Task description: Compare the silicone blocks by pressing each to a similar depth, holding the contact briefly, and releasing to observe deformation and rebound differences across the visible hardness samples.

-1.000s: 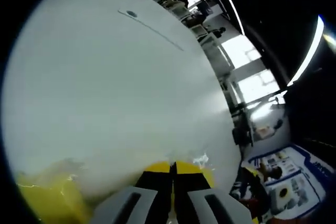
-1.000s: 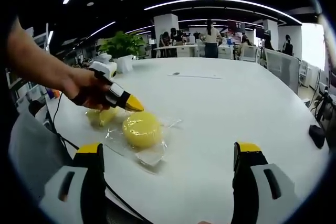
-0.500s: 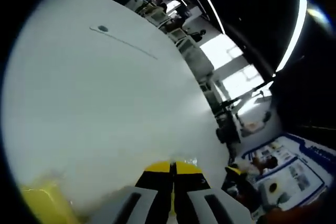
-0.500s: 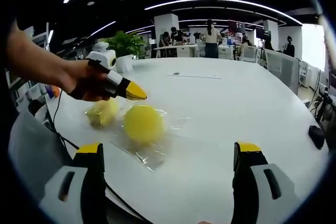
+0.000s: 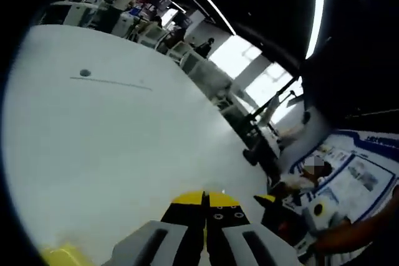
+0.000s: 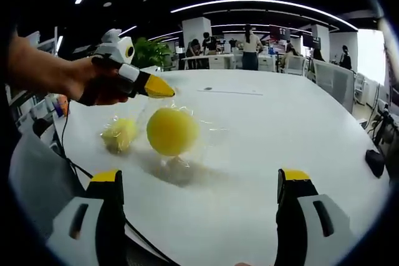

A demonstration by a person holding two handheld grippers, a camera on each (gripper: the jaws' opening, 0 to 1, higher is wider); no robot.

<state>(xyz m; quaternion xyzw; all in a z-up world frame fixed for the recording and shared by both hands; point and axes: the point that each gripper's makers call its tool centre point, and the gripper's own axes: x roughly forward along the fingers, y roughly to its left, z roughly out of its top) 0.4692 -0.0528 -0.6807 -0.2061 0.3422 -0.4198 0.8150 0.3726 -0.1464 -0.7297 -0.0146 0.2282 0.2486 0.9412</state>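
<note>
A round yellow silicone block in clear plastic wrap hangs just above the white table, with its shadow below it. My left gripper, held by a person's hand, is shut on the top of that wrap. In the left gripper view its yellow-tipped jaws are pressed together, and a yellow patch sits at the lower left. A smaller wrapped yellow block lies on the table to the left. My right gripper stands open near the table's front, apart from both blocks.
A potted plant stands at the table's far left. A black cable runs off the left edge, and a dark object lies at the right edge. People stand at desks beyond the table.
The left gripper has risen and tilted up, lifting the wrapped round block off the table. The smaller block now lies uncovered beside it. The right gripper has not moved.
</note>
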